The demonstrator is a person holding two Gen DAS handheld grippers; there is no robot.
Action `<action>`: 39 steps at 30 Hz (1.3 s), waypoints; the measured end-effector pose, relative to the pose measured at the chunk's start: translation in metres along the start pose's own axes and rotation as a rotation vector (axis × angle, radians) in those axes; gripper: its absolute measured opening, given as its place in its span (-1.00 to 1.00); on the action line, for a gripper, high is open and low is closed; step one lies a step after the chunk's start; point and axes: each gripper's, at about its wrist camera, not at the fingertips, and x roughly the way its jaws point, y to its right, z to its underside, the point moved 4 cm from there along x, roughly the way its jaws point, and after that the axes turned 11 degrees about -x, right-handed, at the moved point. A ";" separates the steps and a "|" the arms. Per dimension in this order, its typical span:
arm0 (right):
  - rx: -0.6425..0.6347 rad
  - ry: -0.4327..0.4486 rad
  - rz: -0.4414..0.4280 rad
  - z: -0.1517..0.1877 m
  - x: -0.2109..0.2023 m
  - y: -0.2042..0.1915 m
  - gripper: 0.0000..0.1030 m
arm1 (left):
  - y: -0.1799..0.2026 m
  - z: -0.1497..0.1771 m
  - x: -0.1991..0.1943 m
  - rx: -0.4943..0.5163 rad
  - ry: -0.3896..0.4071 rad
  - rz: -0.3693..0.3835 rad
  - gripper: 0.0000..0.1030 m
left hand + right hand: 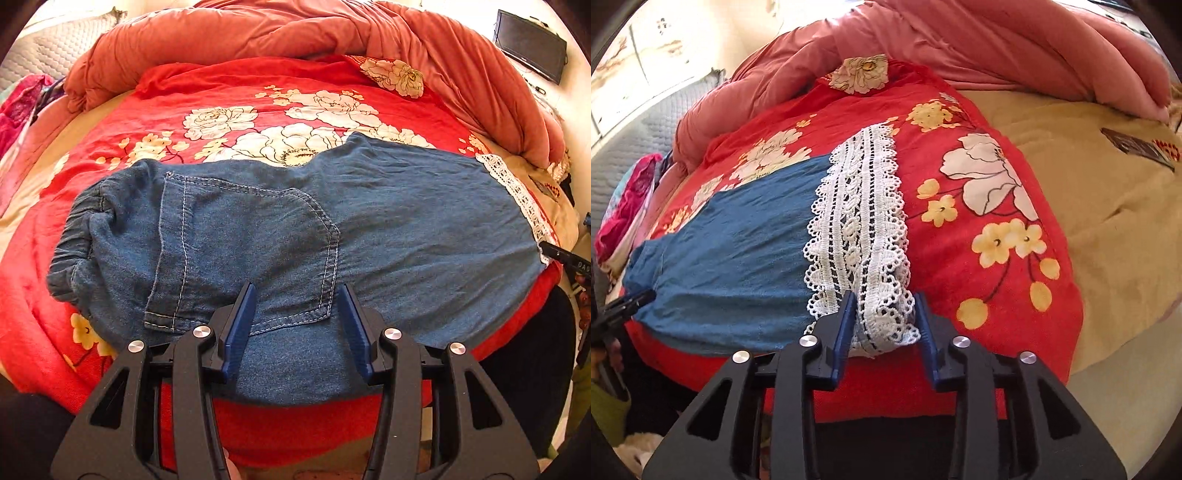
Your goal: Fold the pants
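We see the red floral bedspread (229,92) under everything, with a bunched salmon-pink quilt (280,29) behind it. The blue denim pants (406,221) lie flat across it, back pocket up, elastic waistband at left, white lace hem trim (857,221) at right. Left gripper (297,295) hovers, jaws apart, over the pocket. Right gripper (884,306): jaws apart, straddling the lace.

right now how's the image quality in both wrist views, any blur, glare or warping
Left wrist view: sharp on the pants, strong fisheye bending of the red floral blanket, dark vignette at the corners. Right wrist view: lace hem crisp, the wall at upper left washed out by bright light, the pink quilt slightly soft, the same barrel warp.
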 end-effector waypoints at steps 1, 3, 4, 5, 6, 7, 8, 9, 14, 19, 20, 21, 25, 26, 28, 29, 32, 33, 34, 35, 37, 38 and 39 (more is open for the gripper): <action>0.008 0.002 0.000 0.000 -0.001 0.000 -0.33 | 0.002 0.000 0.000 0.004 0.001 -0.004 -0.22; 0.028 0.001 0.001 -0.001 -0.003 0.001 -0.27 | 0.002 0.000 -0.001 0.004 0.005 -0.002 -0.20; 0.031 0.001 0.006 -0.001 -0.005 0.002 -0.23 | 0.002 0.000 -0.001 0.003 0.006 0.000 -0.20; 0.030 0.001 0.010 -0.001 -0.007 0.002 -0.23 | 0.002 0.000 -0.002 0.002 0.008 0.002 -0.19; 0.032 0.003 0.013 0.000 -0.008 0.002 -0.22 | 0.002 0.000 -0.003 0.001 0.009 0.002 -0.19; 0.034 0.003 0.013 0.000 -0.010 0.003 -0.21 | 0.003 0.000 -0.004 0.002 0.011 0.003 -0.18; 0.035 0.003 0.011 0.001 -0.013 0.003 -0.20 | 0.003 0.001 -0.004 0.002 0.012 0.004 -0.15; 0.037 0.005 0.012 0.002 -0.015 0.004 -0.20 | 0.004 0.001 -0.005 0.002 0.013 0.005 -0.14; 0.046 0.021 0.010 0.006 -0.027 0.004 -0.20 | 0.005 0.003 -0.009 0.003 0.014 -0.003 -0.12; 0.043 0.060 0.014 0.008 -0.043 0.001 -0.20 | 0.019 0.007 -0.029 0.015 0.033 0.016 0.02; 0.037 0.073 0.009 0.007 -0.046 -0.001 -0.20 | 0.028 0.008 -0.033 0.034 0.038 0.032 0.02; 0.031 0.083 0.009 0.004 -0.048 -0.005 -0.20 | 0.037 0.008 -0.036 0.057 0.043 0.044 0.03; -0.007 0.123 -0.044 -0.007 -0.049 -0.032 -0.17 | 0.076 0.006 -0.037 0.142 0.058 0.095 0.14; -0.026 0.119 -0.067 -0.009 -0.046 -0.042 -0.16 | 0.085 0.006 -0.034 0.160 0.052 0.104 0.15; -0.070 0.113 -0.085 -0.014 -0.038 -0.059 -0.04 | 0.095 0.008 -0.023 0.191 0.042 0.095 0.15; -0.088 0.102 -0.083 -0.017 -0.032 -0.068 -0.03 | 0.097 0.010 -0.017 0.205 0.035 0.078 0.15; -0.112 0.080 -0.084 -0.019 -0.017 -0.082 -0.03 | 0.096 0.024 -0.004 0.218 -0.012 0.052 0.15; -0.112 0.062 -0.084 -0.018 -0.011 -0.084 -0.03 | 0.093 0.029 0.001 0.218 -0.031 0.042 0.15; -0.105 0.043 -0.086 -0.016 -0.004 -0.085 -0.03 | 0.091 0.031 0.003 0.217 -0.041 0.037 0.16; -0.101 0.029 -0.082 -0.013 -0.001 -0.086 -0.03 | 0.090 0.033 0.005 0.220 -0.046 0.032 0.16; -0.103 0.003 -0.070 -0.007 0.007 -0.085 -0.03 | 0.089 0.037 0.006 0.232 -0.046 0.026 0.17; -0.098 -0.001 -0.071 -0.003 0.010 -0.084 -0.02 | 0.090 0.037 0.007 0.239 -0.045 0.021 0.18; -0.094 0.000 -0.074 -0.001 0.011 -0.083 -0.02 | 0.091 0.038 0.007 0.245 -0.044 0.016 0.18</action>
